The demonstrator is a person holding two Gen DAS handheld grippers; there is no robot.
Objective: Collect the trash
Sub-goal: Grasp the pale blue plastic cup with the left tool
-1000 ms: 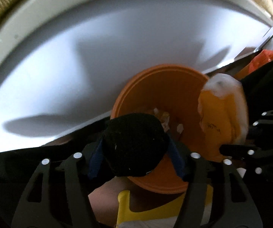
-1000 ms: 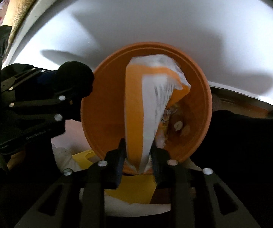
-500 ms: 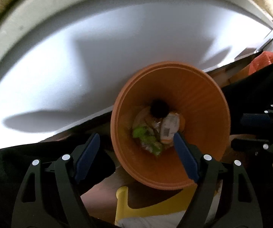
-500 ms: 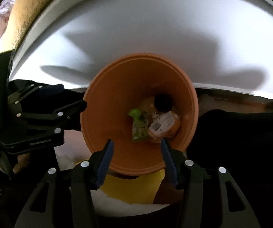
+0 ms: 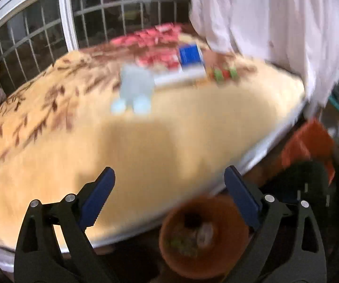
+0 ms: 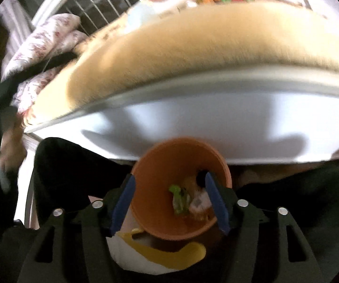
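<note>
Both grippers hung empty over an orange bin [image 6: 160, 188] that stood on the floor against the white side of a bed [image 6: 216, 122], the pictures blurred. The right gripper [image 6: 169, 199] was right above the bin's mouth, its blue-padded jaws opening with nothing between them. Trash lay at the bottom of the bin: a green wrapper [image 6: 177, 195], a pale crumpled packet [image 6: 198, 201] and a small black object [image 6: 201, 175] just beyond them.

The left gripper [image 5: 169, 195], jaws opening wide and also empty, looked past the bin [image 5: 202, 235] to the tan bedspread [image 5: 145, 141] above it. Farther from the bin, on the bedspread, lay a pale blue item [image 5: 134, 89], too blurred to identify, a blue-and-white box [image 5: 190, 57] and red patterned fabric [image 5: 157, 44]. A barred window [image 5: 51, 30] and a white curtain [image 5: 275, 23] stood beyond the bed, and a yellow-and-white object [image 6: 160, 254] lay on the near side of the bin.
</note>
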